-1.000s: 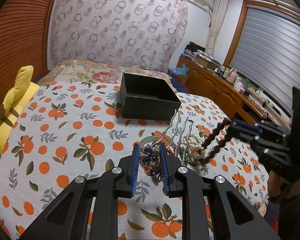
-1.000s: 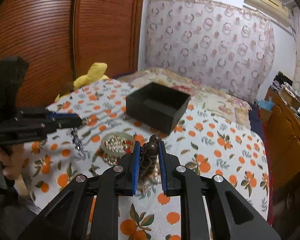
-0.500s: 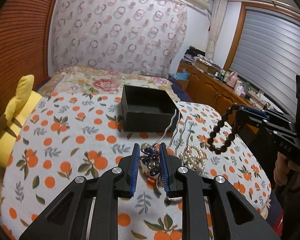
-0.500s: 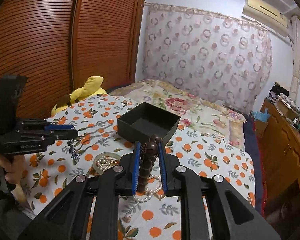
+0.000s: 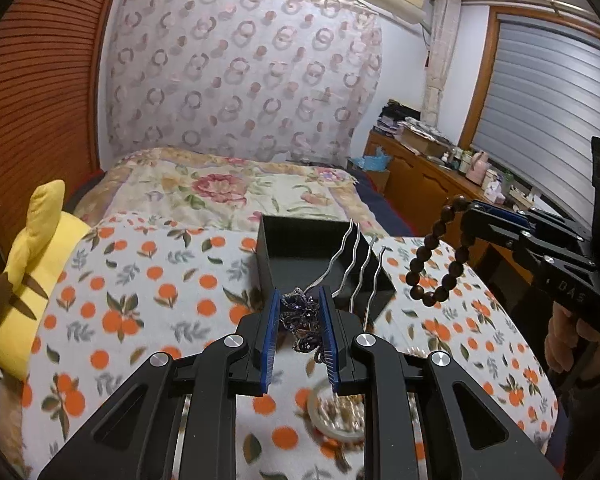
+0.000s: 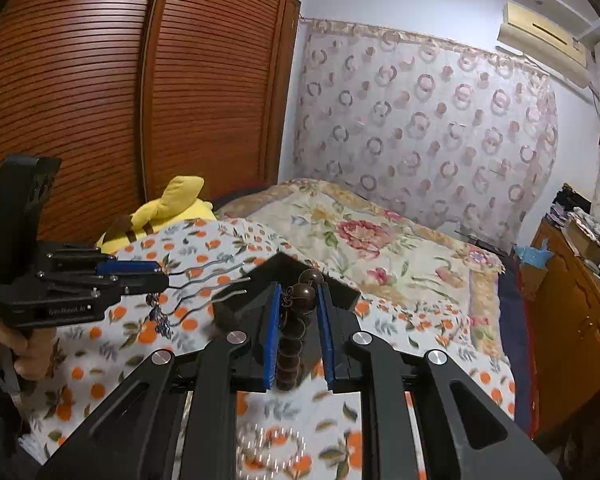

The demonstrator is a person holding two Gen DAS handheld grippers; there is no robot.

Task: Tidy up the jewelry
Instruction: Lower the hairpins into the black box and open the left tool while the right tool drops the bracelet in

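Observation:
My left gripper (image 5: 300,300) is shut on a dark purple jewelled hair comb (image 5: 300,318) whose silver wavy prongs (image 5: 356,264) reach out over the black open box (image 5: 300,252). It shows from the side in the right wrist view (image 6: 162,278). My right gripper (image 6: 298,296) is shut on a dark brown bead bracelet (image 6: 292,340), which hangs in a loop in the left wrist view (image 5: 436,264), right of the box. The box (image 6: 340,290) sits on the orange-print bedspread. Both grippers are held in the air near it.
A pearl strand with a pale bangle (image 5: 336,416) lies on the bedspread below my left gripper; pearls (image 6: 272,444) show blurred under my right. A yellow plush toy (image 5: 24,280) lies at the bed's left edge. A wooden dresser (image 5: 432,184) stands to the right.
Both grippers have risen and moved forward toward the black box, carrying the hair comb and the bead bracelet. The pile of pearls now lies below and behind the fingertips.

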